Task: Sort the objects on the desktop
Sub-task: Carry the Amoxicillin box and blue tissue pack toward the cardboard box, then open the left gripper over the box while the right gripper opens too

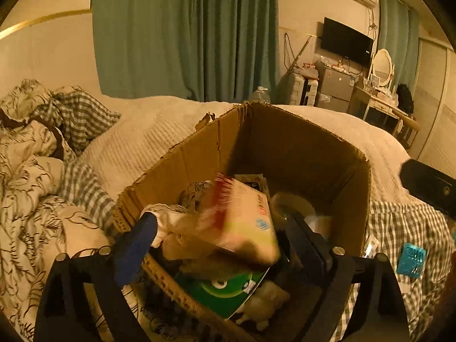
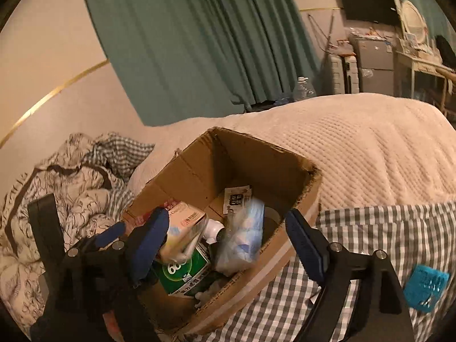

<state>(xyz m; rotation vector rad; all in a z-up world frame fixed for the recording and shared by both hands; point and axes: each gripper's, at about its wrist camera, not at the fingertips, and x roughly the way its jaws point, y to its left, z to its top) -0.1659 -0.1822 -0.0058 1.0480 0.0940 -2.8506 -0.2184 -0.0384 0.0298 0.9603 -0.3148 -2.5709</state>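
Observation:
An open cardboard box [image 1: 287, 142] stands on the bed, also in the right wrist view [image 2: 256, 165]. My left gripper [image 1: 225, 233] is open above it; a blurred yellow and red packet [image 1: 242, 219] sits between its fingers, touching neither. My right gripper [image 2: 225, 233] is open over the box's right side, with a blurred clear plastic bag [image 2: 242, 233] between its fingers, loose. Inside lie a green box [image 2: 182, 273], a white bottle [image 2: 213, 228] and a tape roll [image 1: 296, 202]. A teal packet [image 2: 426, 287] lies on the checked cloth to the right.
Rumpled patterned bedding [image 1: 31, 176] lies left of the box. A cream blanket [image 2: 356, 148] covers the bed behind. A checked cloth [image 2: 356, 228] lies at the right. A green curtain [image 1: 185, 34], a water bottle [image 2: 303, 88] and a dresser [image 1: 382, 99] stand beyond.

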